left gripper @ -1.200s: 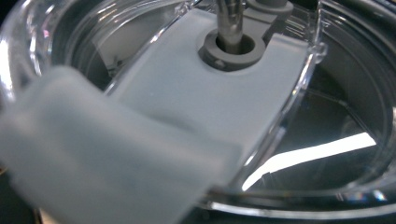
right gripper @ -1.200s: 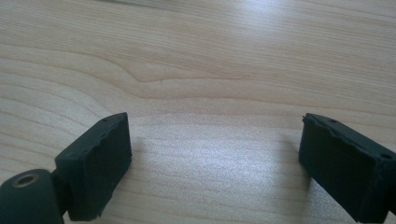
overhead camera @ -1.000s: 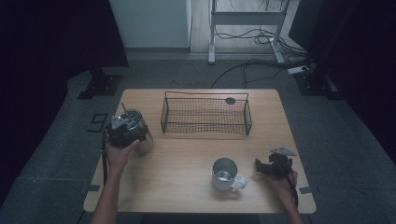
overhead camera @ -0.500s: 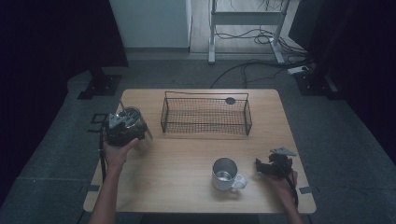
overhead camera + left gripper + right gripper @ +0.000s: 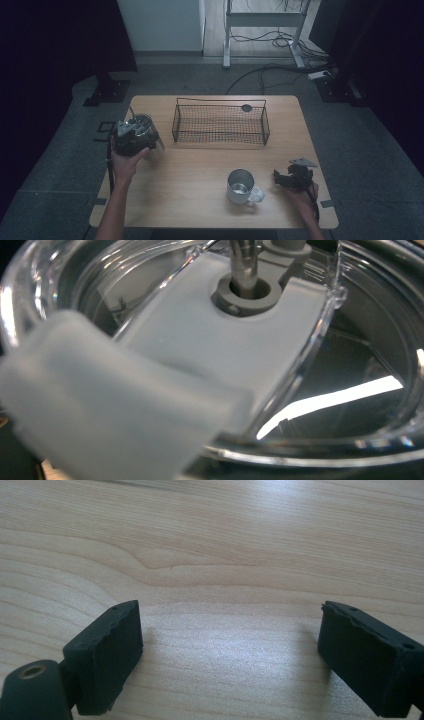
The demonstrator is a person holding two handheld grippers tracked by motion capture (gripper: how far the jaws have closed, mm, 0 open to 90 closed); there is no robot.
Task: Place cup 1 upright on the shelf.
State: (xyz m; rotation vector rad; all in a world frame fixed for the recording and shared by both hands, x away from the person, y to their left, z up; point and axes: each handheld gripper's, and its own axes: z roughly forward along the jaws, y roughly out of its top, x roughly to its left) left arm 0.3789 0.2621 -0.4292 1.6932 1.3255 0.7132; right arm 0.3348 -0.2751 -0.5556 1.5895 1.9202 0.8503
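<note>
Your right fingers (image 5: 227, 655) stand apart over bare wood with nothing between them, and they have just been closing a little. In the high view your right gripper (image 5: 295, 176) sits at the lower right of the desk (image 5: 200, 170), just beside the metal mug (image 5: 241, 186) (handle turned toward it, no contact visible). Your left gripper (image 5: 131, 135) is at the left edge of the frame, holding a clear plastic jar (image 5: 145, 131). Its own view is taken up by the jar's clear lid (image 5: 320, 365) with a pale flap, so the grip itself is hidden. The wire basket (image 5: 220, 122) stands at upper centre.
</note>
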